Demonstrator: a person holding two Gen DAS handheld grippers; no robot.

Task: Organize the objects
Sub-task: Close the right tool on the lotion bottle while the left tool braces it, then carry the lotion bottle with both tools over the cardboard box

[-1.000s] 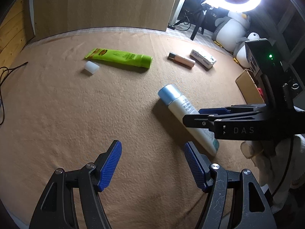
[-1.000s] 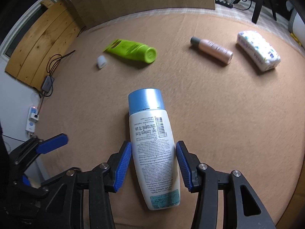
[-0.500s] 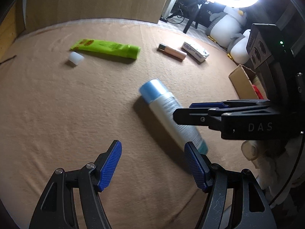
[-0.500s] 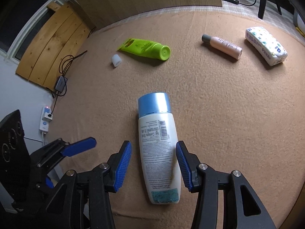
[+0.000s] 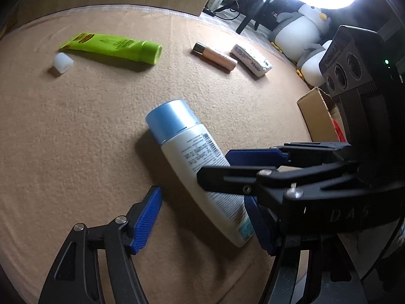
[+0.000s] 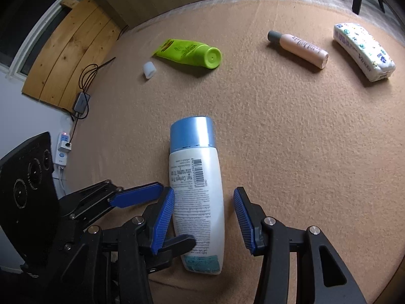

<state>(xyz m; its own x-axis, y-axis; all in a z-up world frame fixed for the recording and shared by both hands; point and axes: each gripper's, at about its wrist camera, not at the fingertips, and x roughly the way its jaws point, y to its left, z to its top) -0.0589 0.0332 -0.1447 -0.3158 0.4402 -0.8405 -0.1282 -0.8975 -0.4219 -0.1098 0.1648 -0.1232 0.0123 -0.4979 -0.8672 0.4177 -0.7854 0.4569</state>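
Observation:
A white bottle with a blue cap [image 5: 192, 157] [image 6: 196, 187] lies flat on the tan cloth. My right gripper [image 6: 203, 219] is open and straddles its lower half, the left pad close to it and the right pad clearly apart. My left gripper [image 5: 202, 217] is open; the bottle's base lies between its pads, close to the right one. The two grippers cross at the bottle: the right gripper's fingers [image 5: 253, 155] lie over the bottle in the left wrist view, and the left gripper's fingers [image 6: 138, 196] show at lower left in the right wrist view.
On the far cloth lie a green tube [image 5: 114, 46] [image 6: 188, 53], a small white cap [image 5: 62, 62] [image 6: 149, 69], a pink bottle [image 5: 215, 55] [image 6: 298, 45] and a tissue pack [image 5: 251, 59] [image 6: 363, 50]. A cardboard box [image 5: 316, 116] stands at the right edge.
My left gripper has moved forward and right until the bottle's base lies between its pads. My right gripper's jaws have opened wider around the bottle.

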